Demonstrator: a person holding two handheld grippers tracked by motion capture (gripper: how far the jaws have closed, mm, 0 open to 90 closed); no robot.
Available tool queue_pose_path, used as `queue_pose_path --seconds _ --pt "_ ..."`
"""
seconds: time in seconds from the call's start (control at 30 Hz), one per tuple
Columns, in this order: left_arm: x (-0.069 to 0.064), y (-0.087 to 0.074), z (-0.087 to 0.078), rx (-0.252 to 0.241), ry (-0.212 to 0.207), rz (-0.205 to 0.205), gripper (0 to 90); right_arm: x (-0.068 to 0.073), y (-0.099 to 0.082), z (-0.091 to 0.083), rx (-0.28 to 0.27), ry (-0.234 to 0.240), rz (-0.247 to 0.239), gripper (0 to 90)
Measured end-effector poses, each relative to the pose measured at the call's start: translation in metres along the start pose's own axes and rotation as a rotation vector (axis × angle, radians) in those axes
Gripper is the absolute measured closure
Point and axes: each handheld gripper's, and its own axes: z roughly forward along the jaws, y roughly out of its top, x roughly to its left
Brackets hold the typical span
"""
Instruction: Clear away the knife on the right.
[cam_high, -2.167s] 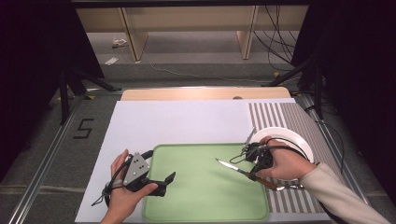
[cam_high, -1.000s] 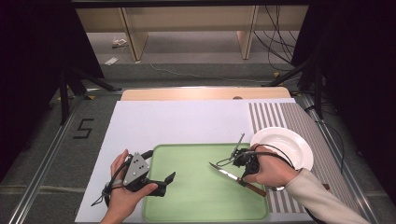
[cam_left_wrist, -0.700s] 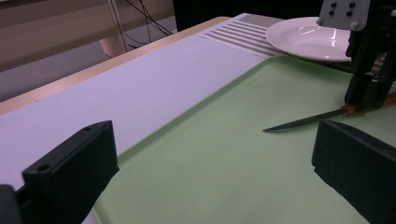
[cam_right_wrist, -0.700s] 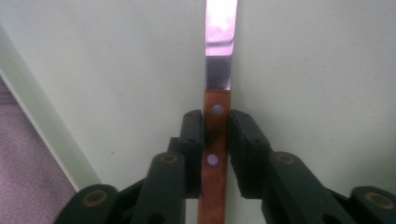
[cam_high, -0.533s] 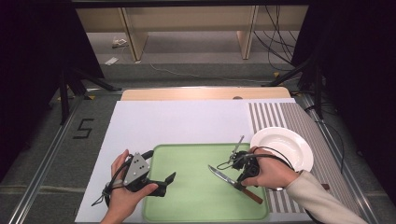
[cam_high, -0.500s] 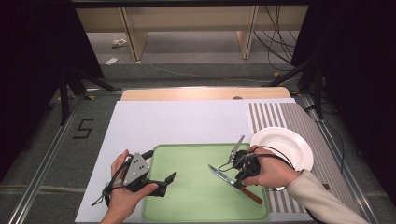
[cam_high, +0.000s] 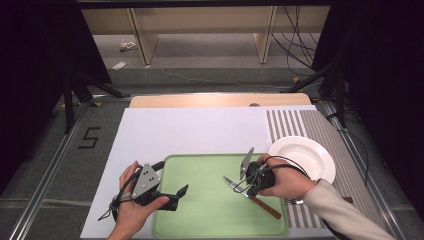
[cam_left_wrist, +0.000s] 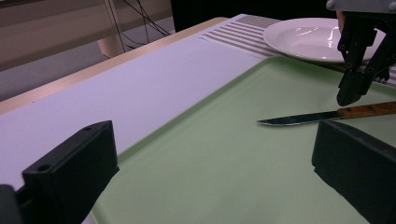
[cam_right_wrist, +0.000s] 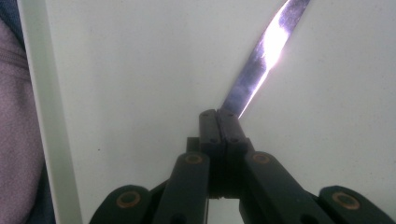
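- High view: the right gripper (cam_high: 248, 181) is hanging over the right half of the green tray (cam_high: 200, 220), with the person's right hand (cam_high: 285, 180) wrapped around its body.
- A knife (cam_high: 250, 196) with a wooden handle is lying flat on the tray, its steel blade pointing toward the tray's middle and its handle running back toward the near right corner.
- Right gripper view: the two black jaws are standing pressed together, pad against pad, with nothing clamped between them; they have just been closing.
- The blade (cam_right_wrist: 261, 60) is showing just past the closed tips, slanting away from them, so the knife is lying right at the jaws rather than inside them. Whether the tips are touching the steel I cannot tell.
- Left gripper view: the right gripper (cam_left_wrist: 357, 91) is pointing down close above the knife (cam_left_wrist: 322, 114), near where blade meets handle, and the knife is resting on the tray (cam_left_wrist: 224, 177).
- The left gripper (cam_high: 172, 196) is sitting at the tray's near left edge in the person's left hand (cam_high: 135, 210), well apart from the knife. Its jaws are standing wide apart and are gripping nothing.
- A white plate (cam_high: 305, 155) is sitting just right of the tray on the striped mat (cam_high: 300, 122), behind the right hand.
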Motion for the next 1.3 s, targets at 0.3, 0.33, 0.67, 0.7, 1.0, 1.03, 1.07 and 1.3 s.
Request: queue_pose_path --seconds 0.3,0.33,0.67,0.7,1.0,1.03,1.07,1.3 --pt "-0.001 0.0 0.0 0.0 -0.003 0.0 0.0 0.003 0.01 0.005 0.033 -0.038 -0.099 90.0" --pt "-0.001 0.0 0.0 -0.003 -0.003 0.001 0.0 0.004 0.012 0.005 0.034 -0.033 -0.113 90.0" --pt "-0.001 0.0 0.0 -0.001 -0.003 0.003 0.0 0.01 0.021 0.012 0.04 -0.035 -0.183 90.0" --pt "-0.001 0.0 0.0 0.001 -0.003 0.002 0.0 0.011 0.023 0.014 0.047 -0.028 -0.184 90.0" --pt "0.0 0.0 0.0 -0.003 -0.002 0.0 0.0 0.013 0.031 0.021 0.054 -0.002 -0.202 90.0" --pt "0.0 0.0 0.0 -0.003 -0.002 0.0 0.0 0.013 0.031 0.022 0.058 0.001 -0.203 90.0" --pt "0.0 0.0 0.0 -0.003 -0.002 0.001 0.0 0.013 0.032 0.024 0.068 0.003 -0.207 90.0" --pt "-0.001 0.0 0.0 -0.004 -0.002 0.002 0.0 0.013 0.032 0.028 0.08 0.013 -0.21 90.0"
